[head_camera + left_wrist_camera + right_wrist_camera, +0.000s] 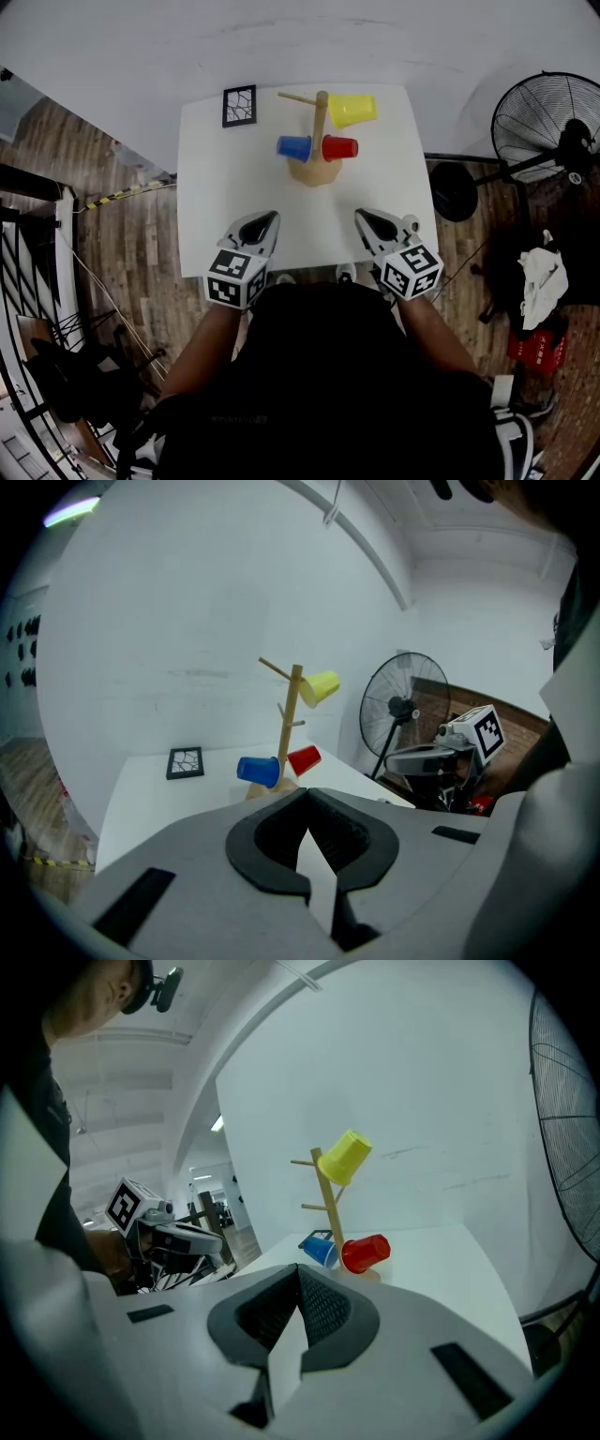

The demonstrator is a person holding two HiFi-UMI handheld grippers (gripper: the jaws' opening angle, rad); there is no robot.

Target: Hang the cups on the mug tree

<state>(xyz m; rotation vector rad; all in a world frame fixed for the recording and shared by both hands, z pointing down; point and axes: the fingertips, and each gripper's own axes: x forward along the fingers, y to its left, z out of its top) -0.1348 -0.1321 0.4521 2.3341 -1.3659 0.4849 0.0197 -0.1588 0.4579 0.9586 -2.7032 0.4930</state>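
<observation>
A yellow cup [352, 110], blue cup [293, 147] and red cup [339, 148] hang on the upright wooden mug tree [320, 122].

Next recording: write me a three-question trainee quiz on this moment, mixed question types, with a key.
1. True or false: the yellow cup hangs highest on the mug tree.
2. How many cups hang on the mug tree? A) one B) two C) three
3. Fill in: the left claw and the right claw are both ____ and hold nothing.
Key: 1 true; 2 C; 3 shut.
</observation>
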